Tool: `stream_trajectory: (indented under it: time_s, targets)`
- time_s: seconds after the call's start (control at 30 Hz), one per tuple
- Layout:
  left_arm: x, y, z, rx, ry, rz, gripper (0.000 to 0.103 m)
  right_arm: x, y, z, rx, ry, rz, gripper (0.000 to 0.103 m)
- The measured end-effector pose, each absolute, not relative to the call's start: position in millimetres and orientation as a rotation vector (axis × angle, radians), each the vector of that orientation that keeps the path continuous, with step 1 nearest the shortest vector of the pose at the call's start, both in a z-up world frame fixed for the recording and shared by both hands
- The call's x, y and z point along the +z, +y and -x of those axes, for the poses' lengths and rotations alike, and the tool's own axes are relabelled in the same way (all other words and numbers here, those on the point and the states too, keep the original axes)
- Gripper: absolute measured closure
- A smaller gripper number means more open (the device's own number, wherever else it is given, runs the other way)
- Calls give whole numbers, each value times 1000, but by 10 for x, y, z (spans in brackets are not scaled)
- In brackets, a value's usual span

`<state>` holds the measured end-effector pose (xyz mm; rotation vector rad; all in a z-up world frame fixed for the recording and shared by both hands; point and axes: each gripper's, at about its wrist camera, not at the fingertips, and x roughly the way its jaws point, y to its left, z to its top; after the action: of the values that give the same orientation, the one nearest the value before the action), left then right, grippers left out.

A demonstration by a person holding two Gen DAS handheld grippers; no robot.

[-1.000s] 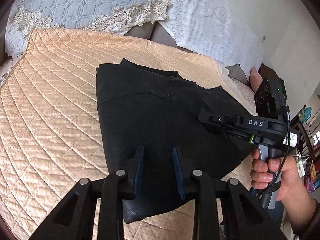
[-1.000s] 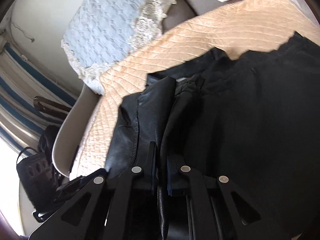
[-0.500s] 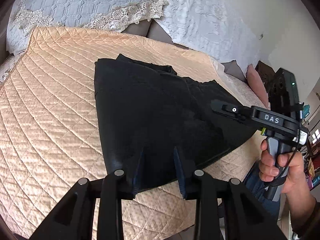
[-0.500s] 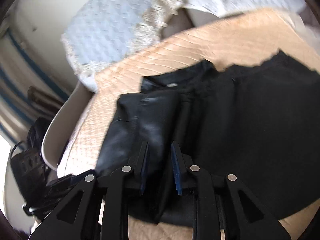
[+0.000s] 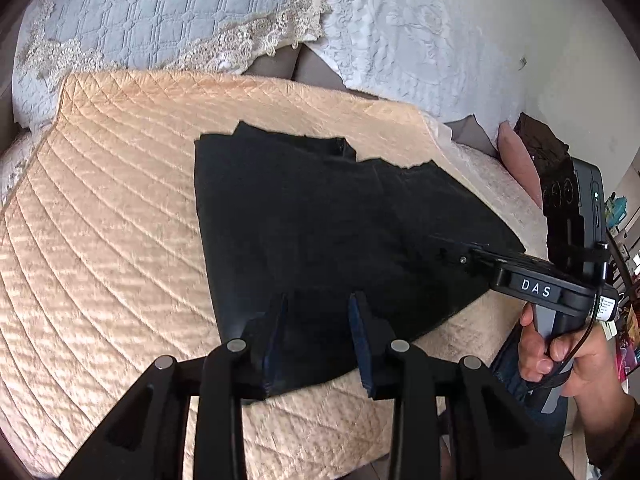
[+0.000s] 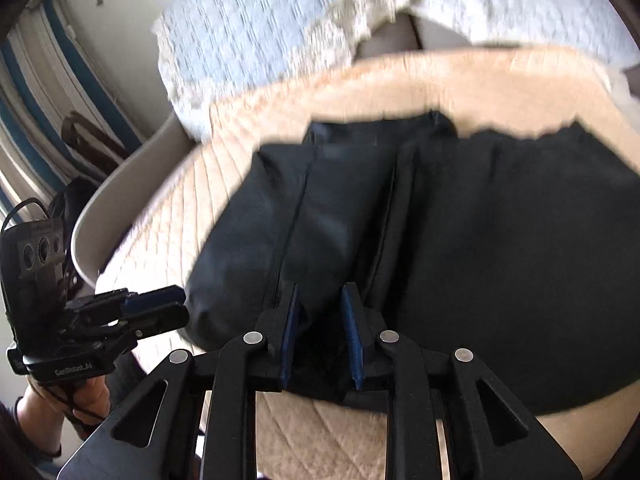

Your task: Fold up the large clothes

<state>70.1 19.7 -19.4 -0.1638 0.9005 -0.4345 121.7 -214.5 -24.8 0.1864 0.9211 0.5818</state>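
A black garment [image 5: 320, 216] lies folded flat on the peach quilted bedspread [image 5: 100, 220]; in the right wrist view the garment [image 6: 480, 260] shows lengthwise folds on its left half. My left gripper [image 5: 319, 304] hovers open over the garment's near edge with no cloth pinched. It also shows at the left of the right wrist view, as the left gripper [image 6: 180, 306], off the cloth. My right gripper [image 6: 321, 296] is open just above the near hem, pads apart and not pressing on the fabric. From the left wrist view, the right gripper [image 5: 452, 252] reaches over the garment's right corner.
A blue-grey lace-edged pillow [image 5: 160, 12] and a white embossed pillow [image 5: 420, 40] lean at the head of the bed. A pink cushion [image 5: 516, 160] lies at the far right. A white chair [image 6: 120, 208] stands beside the bed. The bed's front edge is close below both grippers.
My right gripper went from shut on a raised fold of the garment to open; that fold now lies flat. Both grippers have drawn back and up a little, and the right one has rolled.
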Motion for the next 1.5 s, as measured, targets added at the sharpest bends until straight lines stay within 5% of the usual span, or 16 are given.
stream_trajectory:
  time_s: [0.23, 0.43, 0.83, 1.07, 1.5]
  targets:
    - [-208, 120, -1655, -314, 867, 146, 69, -168, -1961, -1781, 549, 880, -221, 80]
    - [-818, 43, -2105, -255, 981, 140, 68, -676, -1931, -2294, 468, 1011, -264, 83]
    - [-326, 99, -1035, -394, 862, 146, 68, -113, -2034, -1480, 579, 878, -193, 82]
    - [-595, 28, -658, -353, 878, 92, 68, -595, -2070, -1190, 587, 971, -190, 82]
    - [-581, -43, -424, -355, 895, 113, 67, -521, -2139, -949, 534, 923, -145, 76]
